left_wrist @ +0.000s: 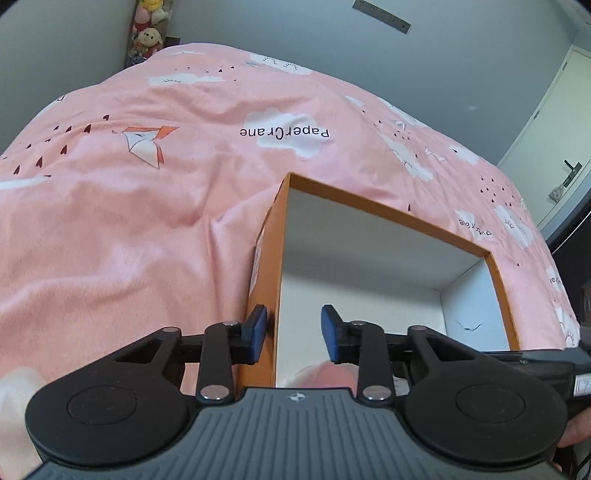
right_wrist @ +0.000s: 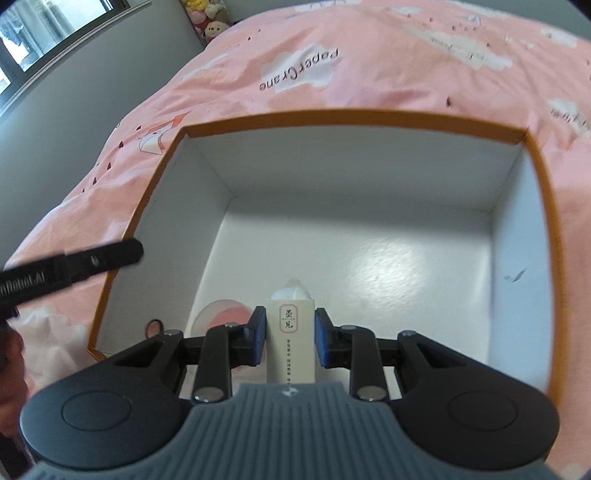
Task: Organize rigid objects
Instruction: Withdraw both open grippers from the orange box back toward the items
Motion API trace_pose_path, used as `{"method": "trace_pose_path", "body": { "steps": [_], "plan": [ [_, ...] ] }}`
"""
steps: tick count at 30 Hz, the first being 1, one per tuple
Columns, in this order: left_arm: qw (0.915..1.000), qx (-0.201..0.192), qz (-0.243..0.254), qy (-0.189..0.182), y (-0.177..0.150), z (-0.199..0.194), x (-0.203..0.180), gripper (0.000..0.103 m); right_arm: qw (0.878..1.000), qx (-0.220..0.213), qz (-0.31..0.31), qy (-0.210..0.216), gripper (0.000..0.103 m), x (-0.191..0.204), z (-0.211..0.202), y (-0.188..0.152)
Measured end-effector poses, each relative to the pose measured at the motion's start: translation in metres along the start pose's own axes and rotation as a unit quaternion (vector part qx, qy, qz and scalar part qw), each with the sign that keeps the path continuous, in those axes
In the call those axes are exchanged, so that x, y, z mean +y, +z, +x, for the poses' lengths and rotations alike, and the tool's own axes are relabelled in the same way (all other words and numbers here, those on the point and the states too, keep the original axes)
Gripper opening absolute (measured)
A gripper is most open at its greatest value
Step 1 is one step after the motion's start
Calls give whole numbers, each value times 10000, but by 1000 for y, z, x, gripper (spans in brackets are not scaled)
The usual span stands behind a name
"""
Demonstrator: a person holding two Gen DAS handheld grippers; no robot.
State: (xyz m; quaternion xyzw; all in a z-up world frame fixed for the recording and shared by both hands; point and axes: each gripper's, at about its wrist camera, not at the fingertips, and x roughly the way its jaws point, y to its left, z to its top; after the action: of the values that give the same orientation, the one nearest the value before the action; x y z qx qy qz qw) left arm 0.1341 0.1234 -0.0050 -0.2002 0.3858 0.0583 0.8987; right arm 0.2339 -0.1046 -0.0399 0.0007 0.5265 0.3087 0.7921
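An orange box point(right_wrist: 539, 177) with a white inside sits open on a pink bedsheet point(left_wrist: 147, 206). The right gripper point(right_wrist: 290, 334) hangs over the box's near end, its blue pads pressed against both sides of a slim cream packet point(right_wrist: 290, 332) (printed with dark characters, something white poking from its top). Below and left of it, on the box floor, lies a round pink disc point(right_wrist: 225, 314), blurred. The left gripper point(left_wrist: 293, 334) straddles the box's left wall point(left_wrist: 264, 280), one pad outside near the wall, the other inside and well apart from it, so it is spread and grips nothing. Plush toys point(left_wrist: 147, 33) sit in the far corner.
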Motion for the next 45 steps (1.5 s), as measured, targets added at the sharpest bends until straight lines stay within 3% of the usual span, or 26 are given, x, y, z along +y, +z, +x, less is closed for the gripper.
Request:
{"method": "trace_pose_path", "body": {
  "steps": [5,13,21,28,32,39,45],
  "plan": [
    [10000,-73,-42,46,-2,-4,3,26,9993,148,260,243,26,3,12,1],
    [9998,-126,-63,138,-5,-5,3,24,9966,306,511,577,26,7,27,4],
    [9997,-138,-56,196,-5,-5,0,23,9973,444,547,196,30,-2,36,6],
    [9997,-140,-76,188,-5,-6,1,23,9972,516,200,-504,45,6,43,6],
    [9997,-137,-76,185,-5,-6,1,23,9959,661,292,-552,51,-2,46,4],
    [9997,-143,-79,197,-5,-6,1,23,9947,803,135,-631,44,4,52,1],
    [9997,-149,-70,204,-5,-7,1,23,9956,844,-42,-415,37,11,56,1]
  ]
}}
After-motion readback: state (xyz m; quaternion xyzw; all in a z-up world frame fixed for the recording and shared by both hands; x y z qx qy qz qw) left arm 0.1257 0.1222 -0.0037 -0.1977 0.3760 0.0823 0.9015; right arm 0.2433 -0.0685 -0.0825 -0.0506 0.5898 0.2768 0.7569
